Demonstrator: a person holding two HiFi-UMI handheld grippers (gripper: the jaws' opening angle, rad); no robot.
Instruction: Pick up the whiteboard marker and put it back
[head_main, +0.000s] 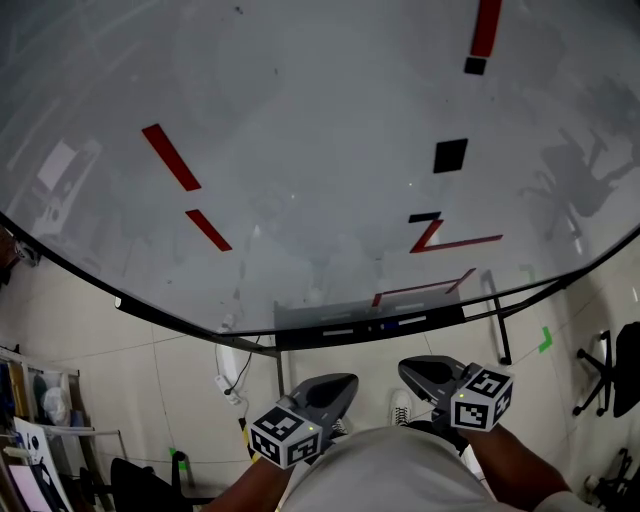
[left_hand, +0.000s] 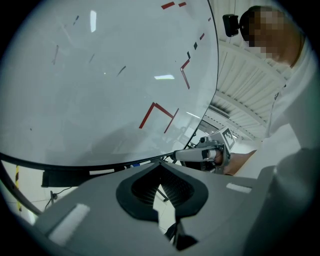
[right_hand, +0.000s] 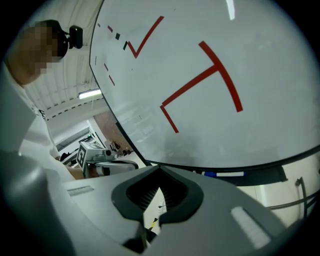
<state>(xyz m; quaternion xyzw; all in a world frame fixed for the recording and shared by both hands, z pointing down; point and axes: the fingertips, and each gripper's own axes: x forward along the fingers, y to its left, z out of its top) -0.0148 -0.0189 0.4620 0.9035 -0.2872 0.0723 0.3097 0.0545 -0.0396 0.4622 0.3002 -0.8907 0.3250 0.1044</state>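
- Grey left gripper (head_main: 350, 381) and grey right gripper (head_main: 405, 368): jaws closed tip to tip, nothing between them, both held low and well apart from the board.
- Blue-capped white whiteboard marker (head_main: 400, 322): apparently lying lengthwise in the dark tray (head_main: 300, 336) under the white whiteboard (head_main: 300, 150); too small to confirm.
- Judged light, rigid and smooth, so liable to roll. Grip mid-barrel, across its width.

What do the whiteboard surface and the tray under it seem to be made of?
The whiteboard looks like glossy white coated board or glass: it mirrors lights and a chair. The tray along its lower edge seems dark matte metal or plastic; it shows no shine.
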